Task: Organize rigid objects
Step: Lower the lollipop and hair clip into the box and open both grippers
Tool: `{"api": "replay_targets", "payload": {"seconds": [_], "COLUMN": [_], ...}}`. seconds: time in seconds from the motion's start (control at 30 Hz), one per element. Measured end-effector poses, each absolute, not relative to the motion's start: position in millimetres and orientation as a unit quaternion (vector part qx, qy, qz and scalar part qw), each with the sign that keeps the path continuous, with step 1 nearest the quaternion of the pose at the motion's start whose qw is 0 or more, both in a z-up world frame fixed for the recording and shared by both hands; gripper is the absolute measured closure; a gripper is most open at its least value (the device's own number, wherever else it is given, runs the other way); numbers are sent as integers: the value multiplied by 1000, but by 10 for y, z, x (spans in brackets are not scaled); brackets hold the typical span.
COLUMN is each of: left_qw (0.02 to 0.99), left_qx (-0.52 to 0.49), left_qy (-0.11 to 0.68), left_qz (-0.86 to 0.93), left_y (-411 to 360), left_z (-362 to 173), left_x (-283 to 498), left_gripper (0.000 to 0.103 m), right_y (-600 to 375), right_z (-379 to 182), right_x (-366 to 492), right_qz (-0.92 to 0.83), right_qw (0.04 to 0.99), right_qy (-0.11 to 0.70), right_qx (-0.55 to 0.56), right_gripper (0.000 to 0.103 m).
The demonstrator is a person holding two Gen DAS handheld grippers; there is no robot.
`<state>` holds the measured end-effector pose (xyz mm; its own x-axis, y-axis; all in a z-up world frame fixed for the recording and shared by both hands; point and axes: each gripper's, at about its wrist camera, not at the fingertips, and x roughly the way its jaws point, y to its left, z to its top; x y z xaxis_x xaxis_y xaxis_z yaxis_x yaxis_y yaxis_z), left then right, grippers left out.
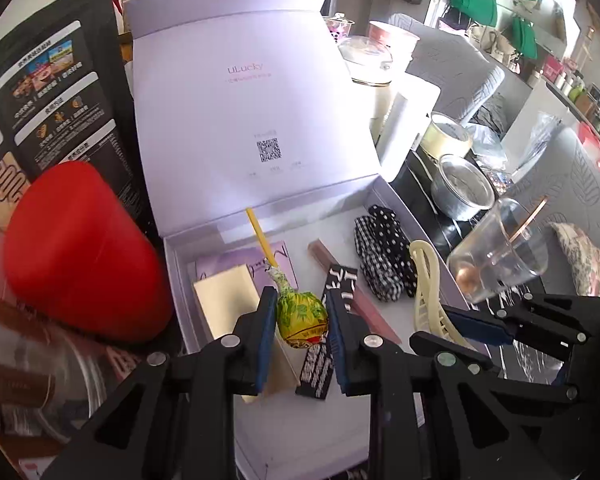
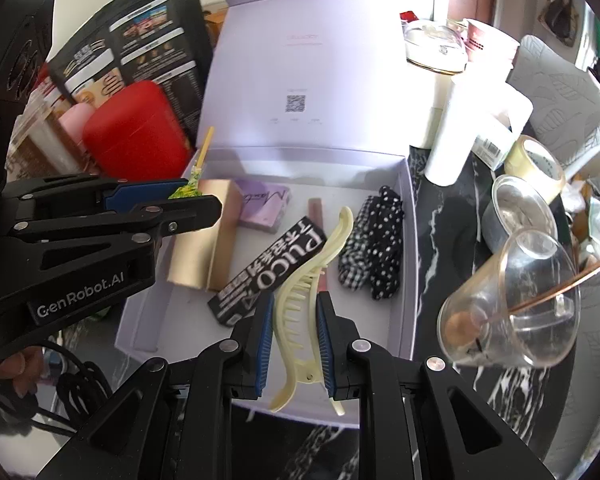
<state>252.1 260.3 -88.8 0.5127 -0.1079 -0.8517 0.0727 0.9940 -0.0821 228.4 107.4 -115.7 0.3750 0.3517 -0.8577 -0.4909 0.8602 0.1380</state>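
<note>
The left gripper (image 1: 300,320) has its jaws clamped on a wrapped lollipop (image 1: 302,318). The right gripper (image 2: 294,340) has its jaws pinched on a cream hair clip (image 2: 312,296), both above the open box (image 2: 410,240).

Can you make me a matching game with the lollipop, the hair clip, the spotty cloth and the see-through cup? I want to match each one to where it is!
Things:
1. lollipop
2. hair clip
3. spotty cloth
4. see-through cup

Places:
A. lying inside the box, at its right side
B. pinched in the left tongs
C. outside the box, tipped over to its right
D. pinched in the right tongs

Right pairs: 1-B, 2-D, 3-A, 4-C
</note>
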Motion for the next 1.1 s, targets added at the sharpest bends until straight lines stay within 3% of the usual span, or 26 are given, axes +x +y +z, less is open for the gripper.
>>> {"api": "replay_targets", "payload": {"seconds": [1.1], "left_qw": [836], "left_qx": [-59], "left_qy": [542], "left_qz": [-64], "left_y": [2668], "left_z": [-1426], "left_x": [2962], "left_gripper": [78], "right_y": [1111], "right_z": [-1587], "right_x": [2784], "right_qz": [216], "right_qw": [821], "right_qy": [523], "right_qx": [-84], "right_gripper": [82]}}
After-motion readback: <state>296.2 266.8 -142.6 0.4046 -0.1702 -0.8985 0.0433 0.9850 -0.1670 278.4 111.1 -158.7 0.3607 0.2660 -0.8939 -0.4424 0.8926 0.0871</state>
